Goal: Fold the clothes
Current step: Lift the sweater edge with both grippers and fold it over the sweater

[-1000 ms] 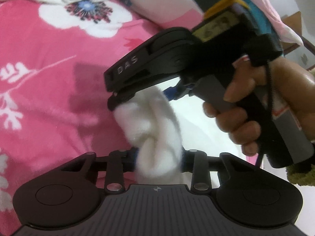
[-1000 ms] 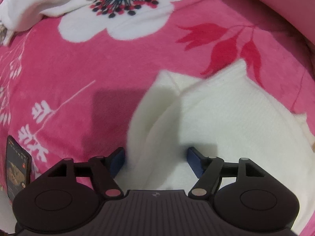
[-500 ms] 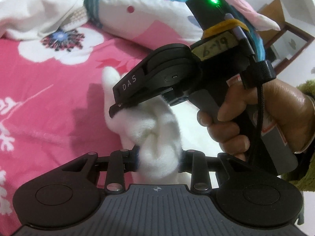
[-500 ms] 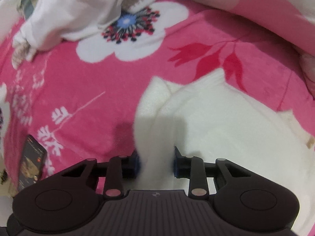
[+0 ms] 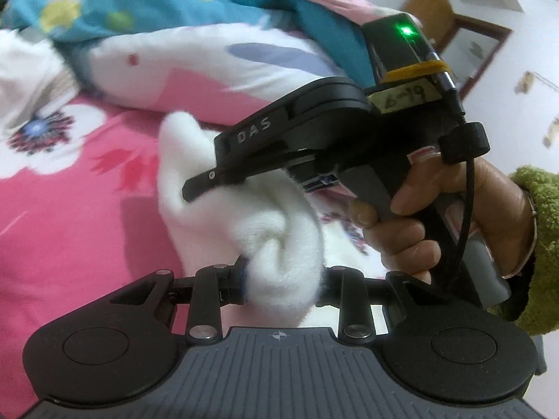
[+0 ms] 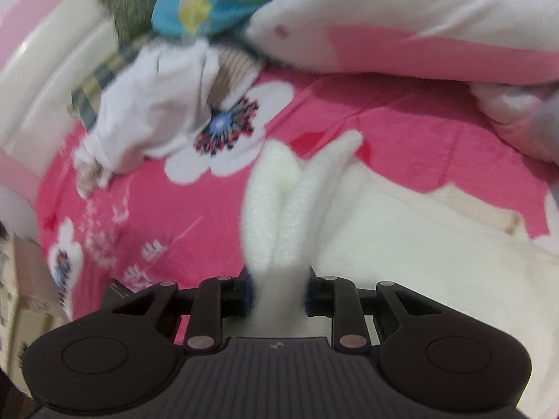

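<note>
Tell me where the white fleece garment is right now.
The white fleece garment lies on the pink floral blanket, centre-right in the right wrist view, its near edge pinched by the right gripper and left gripper.

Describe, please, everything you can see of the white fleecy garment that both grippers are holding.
The white garment looks like thick, fuzzy fleece, plain and unpatterned. Most of it lies spread on the pink floral blanket, while one edge is lifted and gathered into soft folds. The right gripper is shut on a bunched ridge of it, two rounded corners sticking up beyond the jaws. The left gripper is shut on a twisted wad close by. What kind of garment it is cannot be told.
</note>
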Tool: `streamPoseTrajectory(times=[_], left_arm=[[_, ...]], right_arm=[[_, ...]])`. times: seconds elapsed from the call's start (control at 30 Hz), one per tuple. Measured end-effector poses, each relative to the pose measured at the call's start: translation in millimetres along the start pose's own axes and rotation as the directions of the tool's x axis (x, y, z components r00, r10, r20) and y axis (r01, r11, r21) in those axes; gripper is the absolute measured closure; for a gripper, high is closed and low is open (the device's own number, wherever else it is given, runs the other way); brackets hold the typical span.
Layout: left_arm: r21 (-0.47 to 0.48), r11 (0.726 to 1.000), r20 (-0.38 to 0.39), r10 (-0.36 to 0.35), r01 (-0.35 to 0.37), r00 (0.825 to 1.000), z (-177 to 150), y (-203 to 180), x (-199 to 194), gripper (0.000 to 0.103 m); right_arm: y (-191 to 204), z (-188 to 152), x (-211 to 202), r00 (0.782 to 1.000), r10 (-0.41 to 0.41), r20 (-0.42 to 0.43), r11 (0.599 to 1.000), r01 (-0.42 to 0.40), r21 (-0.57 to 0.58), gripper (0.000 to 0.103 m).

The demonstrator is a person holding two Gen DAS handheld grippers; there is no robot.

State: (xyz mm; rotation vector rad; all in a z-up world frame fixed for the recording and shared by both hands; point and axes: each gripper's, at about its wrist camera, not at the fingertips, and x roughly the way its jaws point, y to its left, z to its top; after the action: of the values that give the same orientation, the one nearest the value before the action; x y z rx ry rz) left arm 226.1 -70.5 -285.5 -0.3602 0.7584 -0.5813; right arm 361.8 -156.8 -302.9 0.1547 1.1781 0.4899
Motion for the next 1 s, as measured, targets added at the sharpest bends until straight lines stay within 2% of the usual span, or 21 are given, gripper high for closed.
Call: streamPoseTrajectory(times=[0.3, 0.6, 0.73, 1.0], left_arm=[[0.137, 0.988, -0.080, -0.066, 0.076, 0.995, -7, -70, 43, 0.073], [0.263, 0.955, -0.221, -0.080, 0.138, 0.972, -33, -115, 94, 0.071], [0.294, 0.945, -0.257, -0.065, 0.143, 0.964, -41, -124, 113, 0.070], [0.299, 0.944, -0.288, -0.051, 0.140, 0.956, -52, -134, 129, 0.068]], right_arm=[[-101, -36, -71, 0.991, 0.054, 0.119, 0.975, -0.078, 0.207, 0.077], [-197, -97, -83, 0.978, 0.077, 0.195, 0.892, -0.155, 0.424, 0.077], [-223, -114, -77, 0.977, 0.082, 0.198, 0.876, -0.166, 0.452, 0.077], [-233, -118, -77, 0.981, 0.066, 0.180, 0.922, -0.129, 0.365, 0.076]])
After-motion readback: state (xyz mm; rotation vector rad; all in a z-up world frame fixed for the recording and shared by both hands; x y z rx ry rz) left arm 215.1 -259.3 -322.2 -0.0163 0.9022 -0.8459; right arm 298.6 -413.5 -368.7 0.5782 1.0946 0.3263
